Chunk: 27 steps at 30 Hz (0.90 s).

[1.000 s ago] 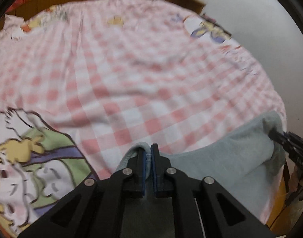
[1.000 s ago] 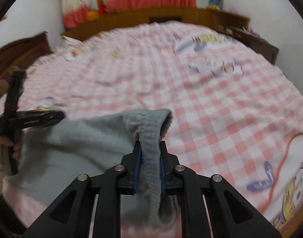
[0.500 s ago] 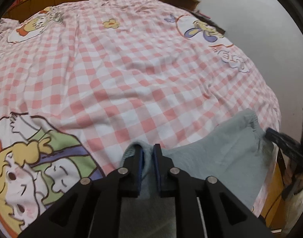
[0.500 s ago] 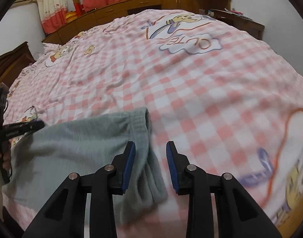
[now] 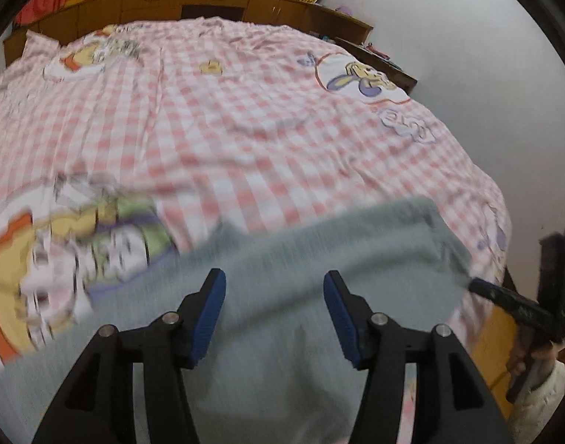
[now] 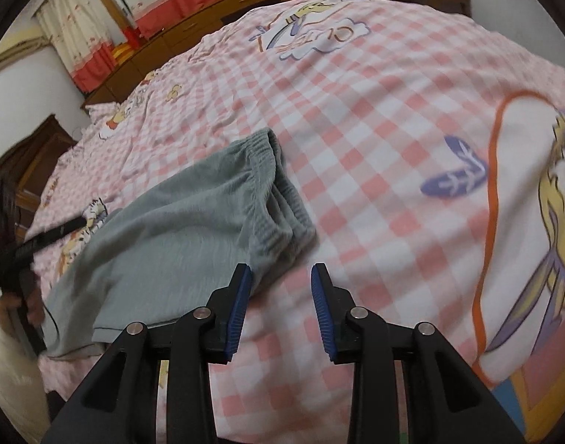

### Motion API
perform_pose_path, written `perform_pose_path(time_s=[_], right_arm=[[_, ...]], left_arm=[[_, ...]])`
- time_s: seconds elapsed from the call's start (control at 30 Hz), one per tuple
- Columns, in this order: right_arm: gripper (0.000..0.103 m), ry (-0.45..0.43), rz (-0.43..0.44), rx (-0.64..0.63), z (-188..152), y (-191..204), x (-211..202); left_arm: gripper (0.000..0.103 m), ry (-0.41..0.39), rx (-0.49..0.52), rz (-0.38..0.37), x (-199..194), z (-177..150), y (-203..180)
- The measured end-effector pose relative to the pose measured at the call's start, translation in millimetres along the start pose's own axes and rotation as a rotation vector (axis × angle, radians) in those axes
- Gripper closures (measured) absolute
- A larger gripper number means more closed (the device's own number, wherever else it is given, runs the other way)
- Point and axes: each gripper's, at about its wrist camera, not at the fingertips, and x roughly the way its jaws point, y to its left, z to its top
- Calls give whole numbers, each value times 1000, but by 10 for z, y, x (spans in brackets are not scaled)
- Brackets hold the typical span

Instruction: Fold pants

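Right wrist view: grey pants (image 6: 179,218) lie limp on bed (image 6: 375,140).
Handling: soft, light, floppy; best pinched at elastic waistband (image 6: 271,192).
Fingers: left gripper (image 5: 273,307), right gripper (image 6: 280,296) both wide, empty.

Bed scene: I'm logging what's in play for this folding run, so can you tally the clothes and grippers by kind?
Grey pants: 1, lying on the checked bedspread
Grippers: 2, left gripper and right gripper, both with fingers apart and holding nothing
Total: 3
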Motion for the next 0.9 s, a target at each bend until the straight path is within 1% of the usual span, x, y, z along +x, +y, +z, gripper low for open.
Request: perform_pose_path(time_s=[0.07,0.13,0.27,0.33,0.4,0.47,0.6,0.77,0.8,0.83,0.87,0.9], right_arm=[[69,1,14,24,-41,-27,8],[69,11,34,52,-50,-49,44],[69,7,67,96,-6,-44,120],[69,3,69,117,18,-14,136],[69,-12,65,124,5,26,109],[69,-15,70,127,-8,47,99],[69,20,79,147,17,63,233],[69,26,73,221,101,28,441],[75,23,72,233,100,23,449],[87,13,60,259,98,11,435],[92,3,51,271,103,7,411],[93,-22,42,279,112,-2,343]], left_arm=[[45,23,-22,-7,-61,-214,13],[45,39,-38,5,-145,-444,59],[45,41,-71,83,-324,-792,229],[45,34,-95,124,-447,-938,350],[45,30,-121,147,-558,-1058,472],[45,27,-152,150,-643,-1147,593],[45,11,-203,144,-766,-1314,795],[45,-3,-207,123,-821,-1379,827],[45,-5,-208,118,-822,-1388,830],[45,-7,-210,111,-827,-1402,840],[45,-9,-212,105,-830,-1419,851],[45,-10,-212,98,-832,-1436,860]])
